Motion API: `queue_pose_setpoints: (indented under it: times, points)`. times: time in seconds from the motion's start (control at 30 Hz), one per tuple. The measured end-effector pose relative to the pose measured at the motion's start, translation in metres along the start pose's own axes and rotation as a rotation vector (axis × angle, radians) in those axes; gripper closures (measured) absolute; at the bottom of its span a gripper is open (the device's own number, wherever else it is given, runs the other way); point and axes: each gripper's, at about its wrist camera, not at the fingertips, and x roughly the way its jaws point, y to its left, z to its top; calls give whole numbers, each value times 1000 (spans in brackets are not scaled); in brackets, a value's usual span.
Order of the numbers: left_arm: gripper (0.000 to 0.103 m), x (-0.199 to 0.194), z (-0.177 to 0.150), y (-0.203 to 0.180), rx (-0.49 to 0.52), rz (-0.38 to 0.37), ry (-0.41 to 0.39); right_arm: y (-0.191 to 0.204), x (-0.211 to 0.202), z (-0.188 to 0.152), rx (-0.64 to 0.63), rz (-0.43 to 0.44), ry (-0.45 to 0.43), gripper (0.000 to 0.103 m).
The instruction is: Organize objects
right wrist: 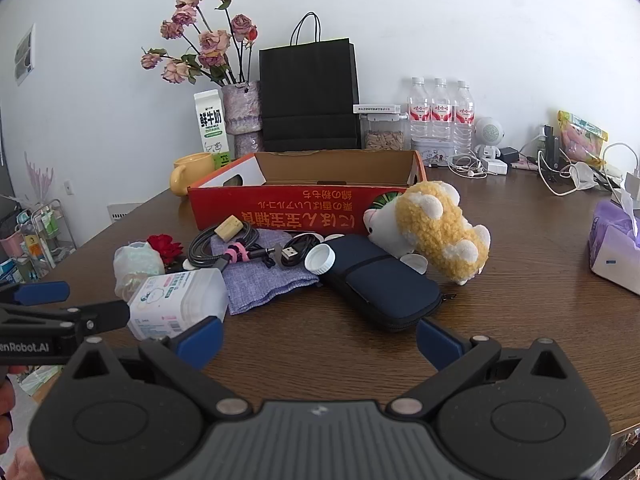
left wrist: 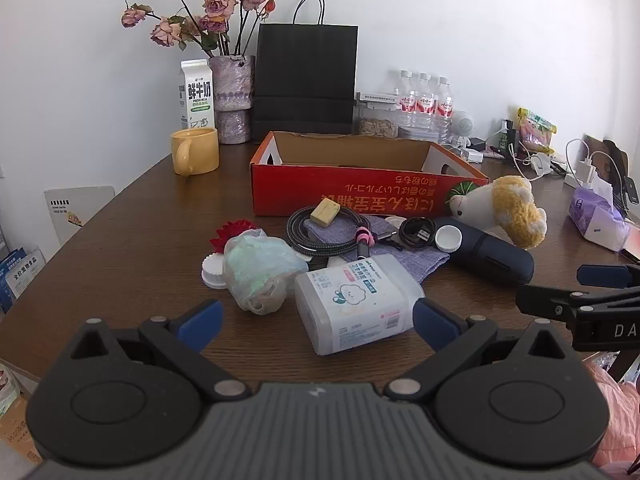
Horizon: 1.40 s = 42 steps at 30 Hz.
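A red cardboard box [left wrist: 360, 196] [right wrist: 280, 210] stands open on the brown table. In front of it lies a pile: a white wipes tub [left wrist: 356, 304] [right wrist: 180, 304], a plastic bag [left wrist: 256, 268], a red flower [left wrist: 232, 234] [right wrist: 164, 248], coiled cables [left wrist: 320, 232] [right wrist: 232, 246] on a purple cloth [right wrist: 264, 280], a navy pouch [left wrist: 492, 258] [right wrist: 380, 284] and a yellow-white plush toy [left wrist: 508, 210] [right wrist: 436, 228]. My left gripper [left wrist: 316, 324] is open, just short of the wipes tub. My right gripper [right wrist: 318, 340] is open, just short of the navy pouch.
At the back stand a black paper bag [left wrist: 306, 80], a vase of dried roses [left wrist: 232, 96], a milk carton [left wrist: 196, 96], a yellow mug [left wrist: 196, 150] and three water bottles [right wrist: 440, 110]. A tissue pack [right wrist: 616, 248] and chargers lie at the right.
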Motion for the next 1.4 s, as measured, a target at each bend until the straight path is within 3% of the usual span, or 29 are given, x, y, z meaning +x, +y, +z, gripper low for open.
queue_pose_setpoints:
  times: [1.4]
  points:
    - [0, 1, -1, 1, -13, 0, 7, 0, 1, -2, 2, 1, 4, 0]
